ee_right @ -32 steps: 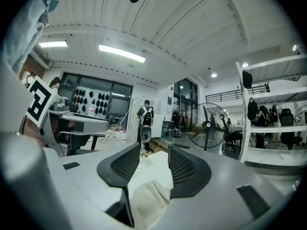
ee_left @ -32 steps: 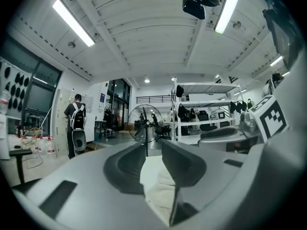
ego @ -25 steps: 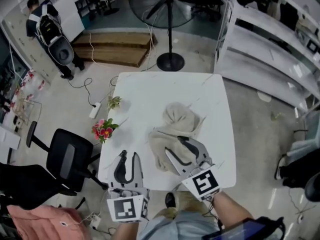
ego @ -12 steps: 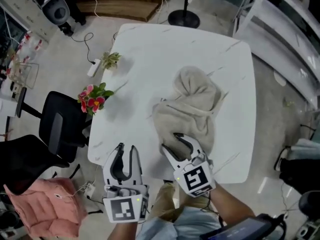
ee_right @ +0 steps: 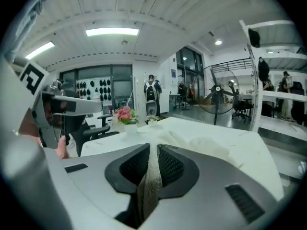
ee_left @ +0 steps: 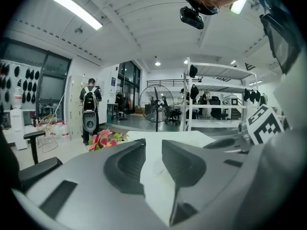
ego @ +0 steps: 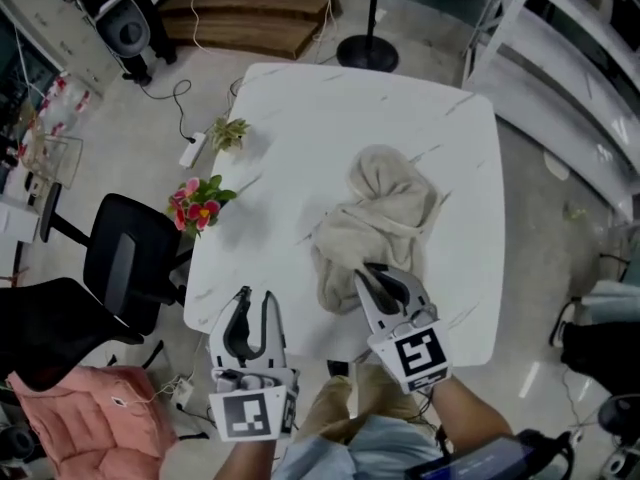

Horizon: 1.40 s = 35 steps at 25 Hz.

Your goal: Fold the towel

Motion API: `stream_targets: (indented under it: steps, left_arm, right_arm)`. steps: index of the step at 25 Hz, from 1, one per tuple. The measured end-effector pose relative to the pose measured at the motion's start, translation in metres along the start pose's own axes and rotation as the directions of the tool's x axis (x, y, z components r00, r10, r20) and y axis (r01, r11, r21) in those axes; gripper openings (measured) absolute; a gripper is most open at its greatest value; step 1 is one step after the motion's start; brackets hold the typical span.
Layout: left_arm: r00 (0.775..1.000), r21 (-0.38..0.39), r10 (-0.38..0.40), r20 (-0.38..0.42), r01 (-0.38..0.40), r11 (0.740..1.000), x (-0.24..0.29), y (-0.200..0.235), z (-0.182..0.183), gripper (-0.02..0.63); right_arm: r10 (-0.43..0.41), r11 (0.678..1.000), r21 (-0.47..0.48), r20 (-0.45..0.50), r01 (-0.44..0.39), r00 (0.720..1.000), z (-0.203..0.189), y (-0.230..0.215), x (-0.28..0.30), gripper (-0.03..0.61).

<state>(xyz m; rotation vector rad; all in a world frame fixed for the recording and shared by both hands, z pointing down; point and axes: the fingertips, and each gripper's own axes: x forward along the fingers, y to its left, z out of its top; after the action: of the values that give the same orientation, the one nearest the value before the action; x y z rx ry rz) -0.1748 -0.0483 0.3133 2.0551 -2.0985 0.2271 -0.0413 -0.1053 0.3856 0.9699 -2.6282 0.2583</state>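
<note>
Right claw [ego: 372, 276] on towel [ego: 385, 213] edge

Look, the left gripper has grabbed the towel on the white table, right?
No, the right gripper has: its jaws have just closed on the towel on the white table, as the right gripper view shows. The left gripper has its jaws apart, empty.

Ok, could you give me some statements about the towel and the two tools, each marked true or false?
1. The towel is neatly folded. False: it lies crumpled on the table.
2. The right tool grips the towel. True: its jaws have just closed on the cloth.
3. The left tool grips the towel too. False: its jaws stand apart, nothing between them.
4. Pink flowers stand at the table's left edge. True.
</note>
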Motion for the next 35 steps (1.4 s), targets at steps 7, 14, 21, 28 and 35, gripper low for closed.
stream_targets:
  steps: [7, 14, 21, 28, 35]
  left_arm:
    - [0.984, 0.019, -0.164, 0.064, 0.163, 0.986, 0.01, -0.06, 0.032, 0.106]
    - [0.946, 0.056, -0.324, 0.023, 0.322, 0.945, 0.028, -0.12, 0.008, 0.106]
    - [0.922, 0.049, -0.383, -0.052, 0.386, 0.921, 0.036, -0.141, -0.034, 0.107]
    - [0.918, 0.057, -0.397, -0.015, 0.397, 0.916, 0.028, -0.146, -0.01, 0.106]
    - [0.92, 0.064, -0.39, 0.043, 0.387, 0.92, 0.016, -0.152, 0.022, 0.106]
  right_arm:
    - [-0.213, 0.971, 0.118, 0.036, 0.207, 0.976, 0.006, -0.07, -0.084, 0.055]
    - [-0.393, 0.882, 0.222, -0.139, 0.415, 0.909, -0.099, -0.108, -0.148, 0.055]
    - [-0.393, 0.869, 0.237, -0.2, 0.434, 0.897, -0.136, -0.101, -0.16, 0.091]
    - [-0.333, 0.923, 0.174, -0.089, 0.344, 0.939, -0.072, -0.081, -0.164, 0.184]
    - [-0.331, 0.936, 0.122, -0.007, 0.329, 0.944, -0.022, -0.087, -0.17, 0.179]
